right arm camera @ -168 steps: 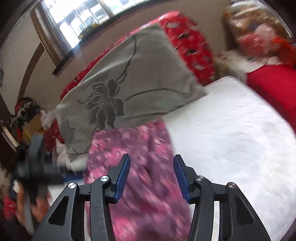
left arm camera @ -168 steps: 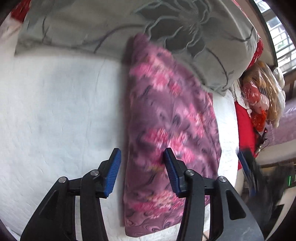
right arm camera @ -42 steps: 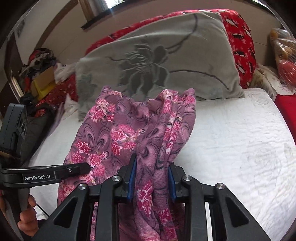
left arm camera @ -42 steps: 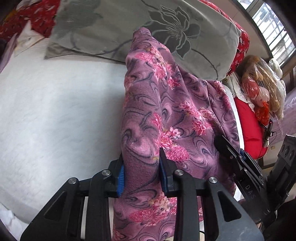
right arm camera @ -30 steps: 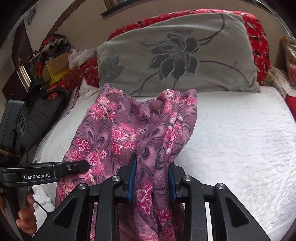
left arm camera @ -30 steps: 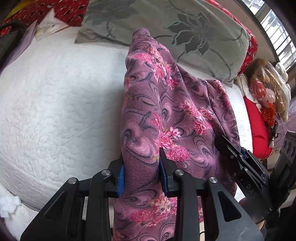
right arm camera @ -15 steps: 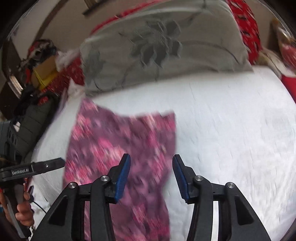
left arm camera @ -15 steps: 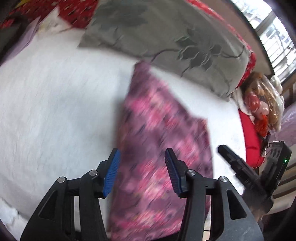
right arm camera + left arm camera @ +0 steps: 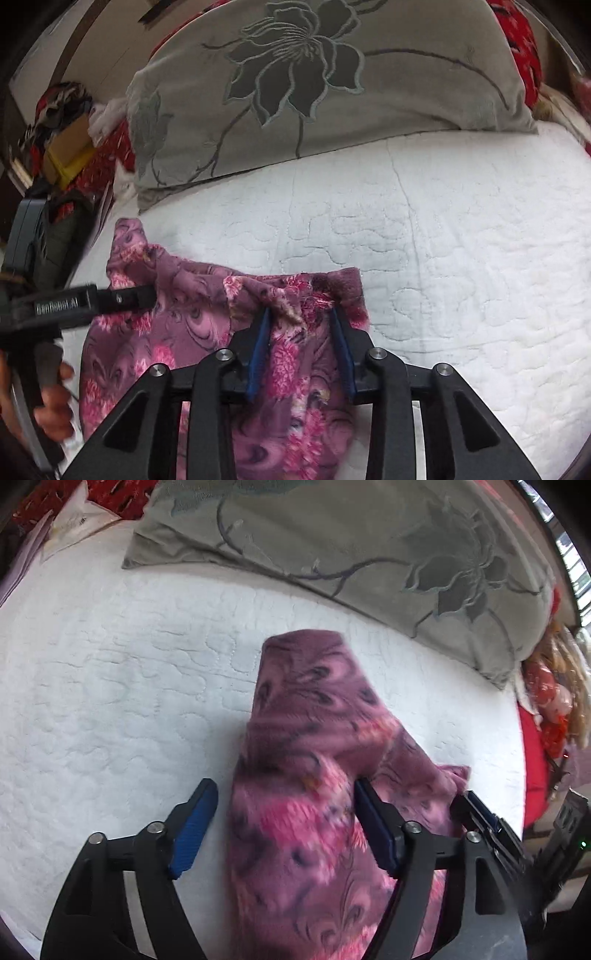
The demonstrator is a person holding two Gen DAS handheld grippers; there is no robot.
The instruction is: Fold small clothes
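A small purple fleece garment (image 9: 310,797) printed with pink flowers and dark swirls is seen lying on the white quilted bedspread (image 9: 110,686), short of the grey flower-embroidered pillow (image 9: 369,535). One end is raised into a rounded hump; the rest is spread in soft folds toward the near edge of the bed. In the right wrist view the garment (image 9: 192,325) is bunched along its far edge, with one corner drawn out to the left.
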